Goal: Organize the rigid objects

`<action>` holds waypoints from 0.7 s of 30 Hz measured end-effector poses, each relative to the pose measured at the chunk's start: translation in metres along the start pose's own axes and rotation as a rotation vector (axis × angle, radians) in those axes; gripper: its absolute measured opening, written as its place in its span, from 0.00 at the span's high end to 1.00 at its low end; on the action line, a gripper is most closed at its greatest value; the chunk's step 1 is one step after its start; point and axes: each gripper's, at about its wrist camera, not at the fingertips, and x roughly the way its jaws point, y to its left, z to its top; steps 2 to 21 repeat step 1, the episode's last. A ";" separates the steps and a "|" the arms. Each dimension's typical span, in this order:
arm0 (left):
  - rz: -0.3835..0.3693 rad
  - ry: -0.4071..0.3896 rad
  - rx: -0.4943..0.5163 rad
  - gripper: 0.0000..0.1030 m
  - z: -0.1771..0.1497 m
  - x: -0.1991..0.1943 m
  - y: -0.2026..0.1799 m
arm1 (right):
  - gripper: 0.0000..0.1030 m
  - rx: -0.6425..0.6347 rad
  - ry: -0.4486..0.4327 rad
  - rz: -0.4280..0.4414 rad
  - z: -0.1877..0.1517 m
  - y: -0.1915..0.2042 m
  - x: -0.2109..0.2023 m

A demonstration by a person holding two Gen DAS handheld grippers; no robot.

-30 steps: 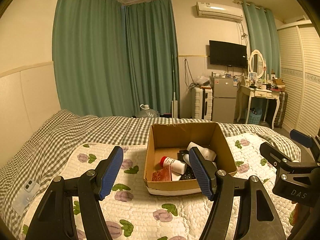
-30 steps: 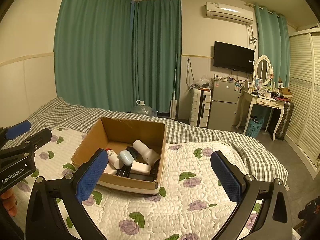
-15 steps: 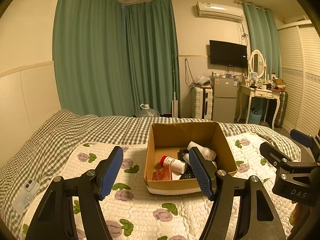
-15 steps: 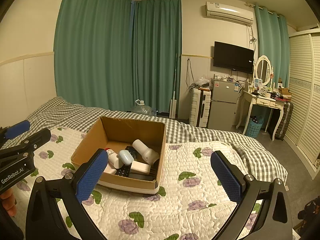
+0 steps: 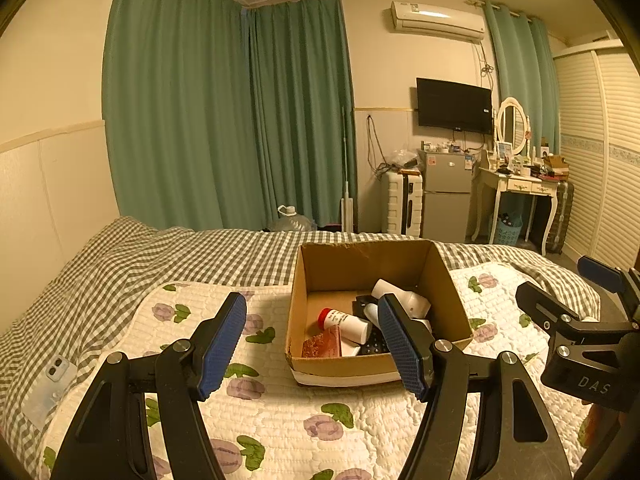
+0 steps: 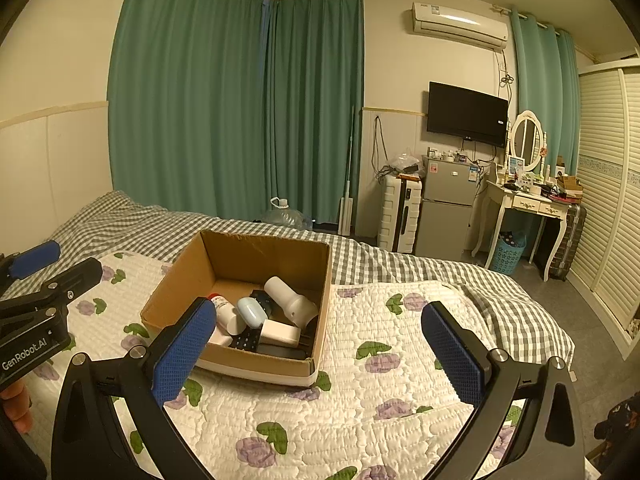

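An open cardboard box [image 5: 448, 280] stands on the flowered quilt; it also shows in the right wrist view [image 6: 176, 284]. Inside lie a white bottle with a red cap [image 5: 344, 318], a large white bottle [image 6: 290, 300], a pale blue oval case [image 6: 252, 312], a white block [image 6: 280, 332], a black remote [image 6: 246, 338] and a reddish packet [image 5: 322, 344]. My left gripper [image 5: 312, 346] is open and empty, held above the quilt in front of the box. My right gripper [image 6: 320, 352] is open and empty, to the box's right front.
A phone in a clear case [image 5: 50, 386] lies on the checked bedsheet at the left. The quilt [image 6: 360, 400] spreads around the box. Beyond the bed stand a water jug [image 5: 290, 220], a small fridge [image 5: 446, 196], a dressing table [image 5: 520, 188] and green curtains.
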 end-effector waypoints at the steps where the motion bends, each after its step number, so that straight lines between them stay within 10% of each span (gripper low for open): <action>1: 0.000 0.000 -0.001 0.31 0.000 0.000 0.000 | 0.00 -0.001 0.001 -0.001 -0.001 -0.001 0.000; 21: 0.000 0.000 -0.001 0.31 0.000 0.000 0.000 | 0.00 -0.001 0.001 -0.001 -0.001 -0.001 0.000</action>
